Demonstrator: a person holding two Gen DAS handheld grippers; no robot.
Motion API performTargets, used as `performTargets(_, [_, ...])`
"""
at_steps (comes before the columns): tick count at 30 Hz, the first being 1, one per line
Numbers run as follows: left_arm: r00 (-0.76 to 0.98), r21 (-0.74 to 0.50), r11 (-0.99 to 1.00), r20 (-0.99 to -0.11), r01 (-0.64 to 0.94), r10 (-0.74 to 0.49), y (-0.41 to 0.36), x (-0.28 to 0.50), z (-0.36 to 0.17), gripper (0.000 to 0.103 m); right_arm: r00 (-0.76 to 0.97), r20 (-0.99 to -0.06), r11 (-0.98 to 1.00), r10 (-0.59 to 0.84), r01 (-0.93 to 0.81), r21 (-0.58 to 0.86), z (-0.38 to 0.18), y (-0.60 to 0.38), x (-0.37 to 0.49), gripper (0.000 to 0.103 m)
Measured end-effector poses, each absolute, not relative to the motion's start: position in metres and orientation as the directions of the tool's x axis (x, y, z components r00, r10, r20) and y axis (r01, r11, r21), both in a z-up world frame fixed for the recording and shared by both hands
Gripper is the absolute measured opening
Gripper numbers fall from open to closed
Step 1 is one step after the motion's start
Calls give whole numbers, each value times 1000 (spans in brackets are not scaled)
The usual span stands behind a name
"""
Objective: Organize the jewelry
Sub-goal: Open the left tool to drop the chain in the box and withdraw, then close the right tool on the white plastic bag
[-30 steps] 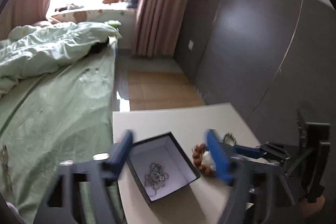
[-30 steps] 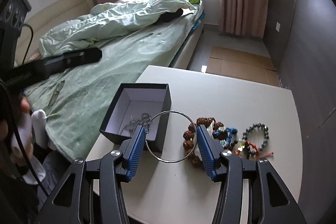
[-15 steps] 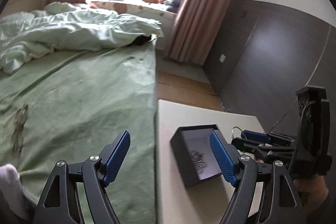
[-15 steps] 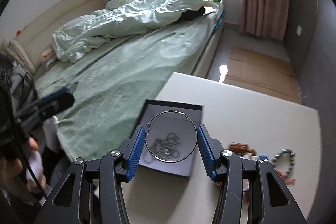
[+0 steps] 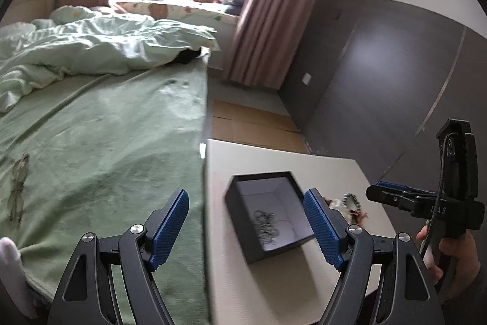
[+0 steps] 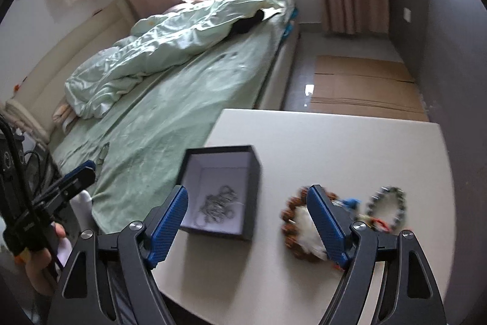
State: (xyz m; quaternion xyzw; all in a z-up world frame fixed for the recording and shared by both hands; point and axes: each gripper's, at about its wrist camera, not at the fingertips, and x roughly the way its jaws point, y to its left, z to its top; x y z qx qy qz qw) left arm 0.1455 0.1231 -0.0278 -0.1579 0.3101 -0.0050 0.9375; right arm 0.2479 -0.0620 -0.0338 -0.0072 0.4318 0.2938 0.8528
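Observation:
An open black box with a white lining stands on the white table. A tangle of silver jewelry lies inside it. My right gripper hovers over the box's near right corner. Its jaws are opening and nothing is between them. A brown bead bracelet and a grey bead bracelet lie right of the box. My left gripper stands open and empty over the table's left edge, with the box and its silver jewelry just beyond. The right gripper shows there at the right.
A bed with a green sheet and a rumpled quilt runs along the table's left side. A pair of glasses lies on the sheet. Cardboard covers the floor beyond the table, and a dark wall stands at the right.
The thin metal ring that the right gripper held over the box is gone from between its fingers, which now stand wider apart. The left gripper has shifted left, toward the bed.

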Motion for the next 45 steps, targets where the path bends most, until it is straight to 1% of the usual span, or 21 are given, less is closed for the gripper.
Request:
performTargets(7, [787, -283, 959, -595, -16, -162, 87, 157, -32, 79, 483, -748, 859, 456, -460, 227, -37, -104, 239, 80])
performTargets(15, [745, -320, 947, -640, -32, -191, 66, 173, -50, 79, 455, -755, 848, 472, -468, 248, -56, -113, 246, 79])
performTargets(17, [738, -326, 945, -647, -36, -194, 63, 172, -54, 79, 432, -753, 832, 496, -483, 272, -64, -113, 248, 75])
performTargets(20, [730, -330, 943, -656, -49, -192, 60, 170, -61, 79, 404, -759, 817, 511, -501, 284, -78, -111, 252, 70])
performTargets(25, [719, -335, 939, -671, -75, -182, 63, 166, -69, 79, 372, -773, 804, 515, -522, 284, -95, -102, 261, 68])
performTargets(27, [713, -333, 939, -678, -82, -179, 65, 167, -72, 79, 363, -778, 800, 513, -530, 281, -101, -97, 265, 63])
performTargets(28, [710, -333, 939, -681, -84, -177, 66, 168, -72, 79, 344, -783, 795, 518, -531, 292, -106, -93, 269, 57])
performTargets(29, [709, -332, 939, -683, -87, -176, 66, 169, -72, 79, 330, -789, 792, 519, -532, 298, -109, -91, 272, 44])
performTargets(30, [708, -333, 939, -684, -87, -177, 66, 170, -72, 79, 316, -799, 793, 512, -531, 298, -114, -88, 276, 36])
performTargets(31, [707, -333, 939, -684, -84, -180, 65, 171, -71, 79, 309, -806, 796, 504, -528, 295, -117, -87, 277, 19])
performTargets(32, [706, -333, 940, -684, -78, -183, 64, 173, -70, 79, 299, -813, 799, 499, -522, 298, -120, -86, 279, 5])
performTargets(34, [702, -327, 943, -686, -62, -191, 61, 177, -68, 79, 282, -808, 795, 518, -506, 333, -120, -90, 281, 4])
performTargets(37, [700, -311, 950, -685, -34, -199, 53, 185, -62, 79, 309, -770, 782, 558, -506, 364, -106, -101, 277, 3])
performTargets(40, [691, -296, 955, -690, 3, -216, 43, 196, -58, 79, 338, -740, 774, 582, -509, 376, -88, -114, 271, 3])
performTargets(45, [662, -259, 963, -709, 78, -245, 22, 214, -56, 79, 376, -715, 780, 589, -497, 381, -72, -133, 266, 3])
